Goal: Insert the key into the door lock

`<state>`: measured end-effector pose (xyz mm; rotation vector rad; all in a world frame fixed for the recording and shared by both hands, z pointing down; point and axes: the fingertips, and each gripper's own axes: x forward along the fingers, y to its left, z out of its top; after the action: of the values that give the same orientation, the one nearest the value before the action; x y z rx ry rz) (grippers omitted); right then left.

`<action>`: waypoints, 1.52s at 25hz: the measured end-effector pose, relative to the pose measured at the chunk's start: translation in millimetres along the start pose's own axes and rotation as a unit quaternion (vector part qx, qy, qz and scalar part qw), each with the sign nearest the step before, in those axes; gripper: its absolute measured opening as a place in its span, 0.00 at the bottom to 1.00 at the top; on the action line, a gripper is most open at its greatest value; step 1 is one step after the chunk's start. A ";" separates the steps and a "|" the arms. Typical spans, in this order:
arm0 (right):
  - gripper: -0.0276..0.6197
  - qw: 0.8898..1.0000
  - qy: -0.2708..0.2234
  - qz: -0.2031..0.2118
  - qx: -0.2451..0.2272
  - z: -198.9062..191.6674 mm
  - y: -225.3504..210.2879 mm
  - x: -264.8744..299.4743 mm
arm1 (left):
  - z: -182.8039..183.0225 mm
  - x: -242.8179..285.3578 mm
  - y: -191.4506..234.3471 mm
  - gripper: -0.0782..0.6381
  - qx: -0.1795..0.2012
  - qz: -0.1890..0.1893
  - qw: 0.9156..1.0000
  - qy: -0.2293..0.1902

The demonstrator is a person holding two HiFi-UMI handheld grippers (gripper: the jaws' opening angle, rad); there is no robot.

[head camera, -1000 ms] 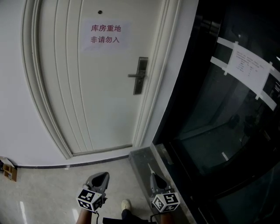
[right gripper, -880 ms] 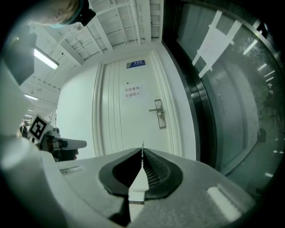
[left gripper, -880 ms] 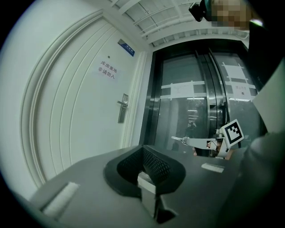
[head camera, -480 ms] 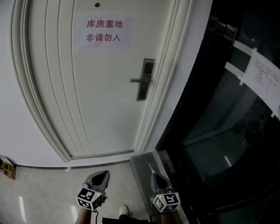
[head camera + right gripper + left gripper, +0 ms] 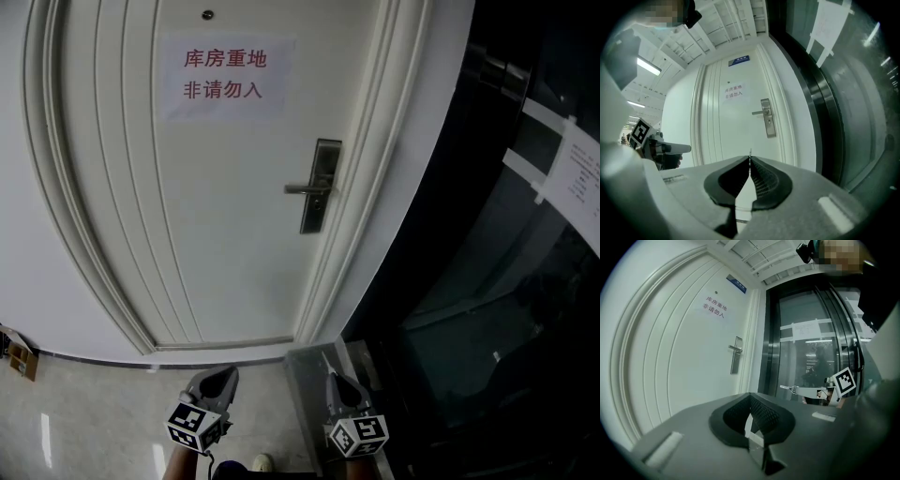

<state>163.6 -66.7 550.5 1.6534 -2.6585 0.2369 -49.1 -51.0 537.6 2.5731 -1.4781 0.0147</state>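
A white door [image 5: 216, 244] carries a steel lock plate with a lever handle [image 5: 322, 187], also seen in the left gripper view as the lock plate [image 5: 736, 355] and in the right gripper view as the lock plate [image 5: 768, 118]. My right gripper [image 5: 330, 378] is low in the head view, well short of the door, shut on a thin key [image 5: 326, 361] that pokes out of its tips as a sliver [image 5: 750, 153]. My left gripper [image 5: 228, 372] hangs beside it at the same height, jaws together and holding nothing. Both point towards the door.
A paper sign with red characters [image 5: 225, 75] hangs on the door. Right of the door frame stands a dark glass wall [image 5: 487, 281] with a taped notice [image 5: 581, 169]. A steel sill [image 5: 305, 370] lies under my right gripper. A small brown object [image 5: 19, 354] sits at the floor's left.
The door and lock plate have grown larger and slid lower and to the right in the head view. Both grippers have come closer to the door, side by side, jaws unchanged.
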 end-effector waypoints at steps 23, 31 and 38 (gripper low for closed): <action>0.06 1.000 -0.017 -0.013 0.009 18.4 -41.8 108.2 | 21.2 93.3 65.2 0.11 0.011 -0.009 1.000 0.001; 0.06 0.999 -0.019 -0.024 0.009 36.6 -52.3 155.4 | 38.1 134.7 97.9 0.11 0.007 -0.021 1.000 0.005; 0.06 0.999 -0.022 -0.032 0.005 48.0 -65.5 186.4 | 43.9 162.9 116.6 0.11 0.004 -0.028 1.000 0.008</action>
<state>142.8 -267.5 526.5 1.7638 -2.6340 0.2165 -70.0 -254.7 526.7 2.6133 -1.4029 0.0335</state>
